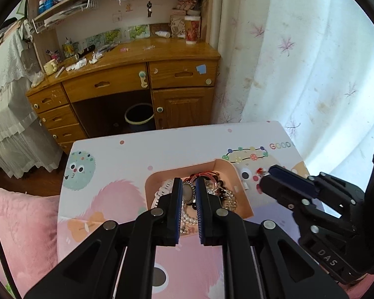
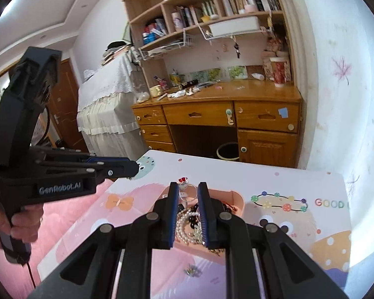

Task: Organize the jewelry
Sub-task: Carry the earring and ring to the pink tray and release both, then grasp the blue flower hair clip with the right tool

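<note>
Right gripper (image 2: 187, 186): jaws narrowly apart and, as far as your wrist view shows, pinching a ring (image 2: 184, 186). Its silver hoop spans the gap at the tips and a red ornament sits on top. From the left wrist camera the same red speck shows at the very tip of that claw. Left gripper (image 1: 189, 186): jaws a slit apart, nothing seen between them; it hangs over the heap, while the right wrist view shows it out to your left, clear of the right claw. Pink tray (image 2: 236, 197) sits on the cartoon-print table (image 2: 274, 182), packed with a pearl strand (image 2: 180, 224), dark beads and chain. The relation to mind: the ring is at the tray's far rim, with the heap lying below and back toward your right wrist. Height above the rim cannot be read. The hoop lies across the jaw gap, so it will likely drop straight once the pads part. Probably the right hand finishes this; if the ring belongs in the tray, draw back a little before releasing. One small metal piece (image 2: 192, 271) lies loose on the table nearer you, outside the tray.
</note>
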The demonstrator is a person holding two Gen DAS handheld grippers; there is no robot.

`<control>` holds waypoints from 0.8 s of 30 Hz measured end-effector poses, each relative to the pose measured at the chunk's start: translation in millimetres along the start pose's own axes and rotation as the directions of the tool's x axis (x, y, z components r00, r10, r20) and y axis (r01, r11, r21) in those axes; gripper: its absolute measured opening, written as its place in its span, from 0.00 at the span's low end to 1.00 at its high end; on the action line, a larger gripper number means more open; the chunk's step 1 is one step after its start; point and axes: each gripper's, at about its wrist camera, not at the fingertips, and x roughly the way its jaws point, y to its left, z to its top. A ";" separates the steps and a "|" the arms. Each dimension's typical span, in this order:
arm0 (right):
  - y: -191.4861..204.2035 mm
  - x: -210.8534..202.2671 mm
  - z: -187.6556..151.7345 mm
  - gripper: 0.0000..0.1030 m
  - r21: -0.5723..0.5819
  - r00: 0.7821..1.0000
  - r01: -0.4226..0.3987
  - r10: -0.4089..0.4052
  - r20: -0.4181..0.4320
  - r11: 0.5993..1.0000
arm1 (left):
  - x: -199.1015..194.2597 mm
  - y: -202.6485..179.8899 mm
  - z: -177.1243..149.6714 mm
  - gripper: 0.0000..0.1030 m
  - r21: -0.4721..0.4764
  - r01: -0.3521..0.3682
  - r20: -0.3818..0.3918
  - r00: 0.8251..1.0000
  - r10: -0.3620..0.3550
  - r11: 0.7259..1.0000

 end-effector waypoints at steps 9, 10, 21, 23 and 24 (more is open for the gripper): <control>-28.5 29.0 -14.1 0.47 0.208 0.988 0.059 -0.028 -0.151 0.976 | 14.5 23.2 -10.5 0.80 -0.071 -0.083 -0.136 0.988 0.072 0.994; -29.5 27.2 -17.7 0.49 0.209 0.986 0.077 -0.043 -0.163 0.975 | 15.8 26.7 -14.2 0.80 -0.083 -0.083 -0.164 0.984 0.069 0.993; -38.7 17.0 -80.9 0.61 0.364 0.931 0.228 -0.092 -0.353 0.903 | 14.4 49.0 -82.0 0.87 -0.088 -0.118 -0.338 0.937 0.082 0.989; -32.7 14.9 -92.0 0.61 0.373 0.922 0.251 -0.104 -0.372 0.893 | 14.1 49.6 -90.9 0.87 -0.063 -0.127 -0.352 0.931 0.097 0.990; -29.5 13.9 -96.2 0.61 0.374 0.919 0.263 -0.113 -0.377 0.889 | 14.4 49.7 -96.6 0.87 -0.047 -0.124 -0.361 0.927 0.099 0.991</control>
